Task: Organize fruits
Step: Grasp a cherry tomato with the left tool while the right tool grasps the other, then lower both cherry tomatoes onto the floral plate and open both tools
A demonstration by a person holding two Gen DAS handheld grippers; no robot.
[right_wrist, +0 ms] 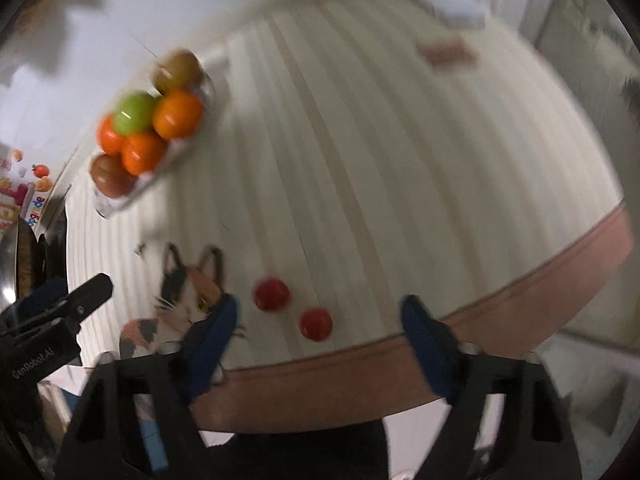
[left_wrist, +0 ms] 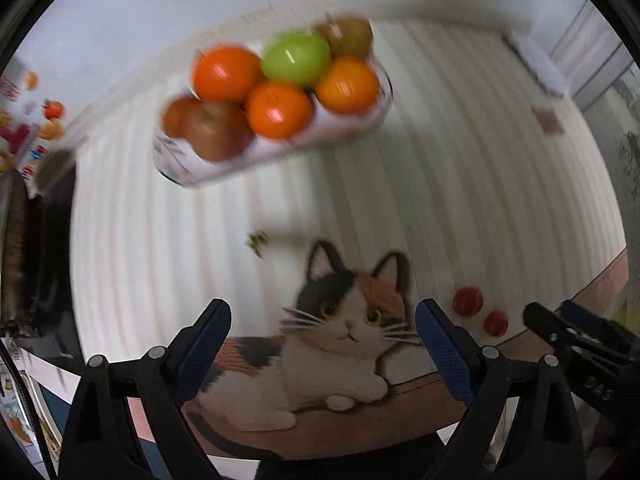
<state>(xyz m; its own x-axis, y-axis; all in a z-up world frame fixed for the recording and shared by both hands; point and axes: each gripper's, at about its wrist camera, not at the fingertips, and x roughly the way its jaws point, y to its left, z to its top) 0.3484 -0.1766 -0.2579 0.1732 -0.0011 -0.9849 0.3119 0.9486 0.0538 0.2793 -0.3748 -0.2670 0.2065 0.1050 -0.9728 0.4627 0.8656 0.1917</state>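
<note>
Fruit sits mostly gathered already: the white rectangular tray at the far side of the striped cream tablecloth carries three round orange fruits, a green apple, a reddish apple and a brownish pear. Two small round red fruits lie loose near the cloth's pink front border, beside the printed calico cat. The right gripper points down just over them, blue-padded jaws apart and empty; the left gripper hangs over the cat, jaws wide and empty. The sensible move, I judge, is to straddle one red fruit squarely and close gently, since a round thing may roll away.
</note>
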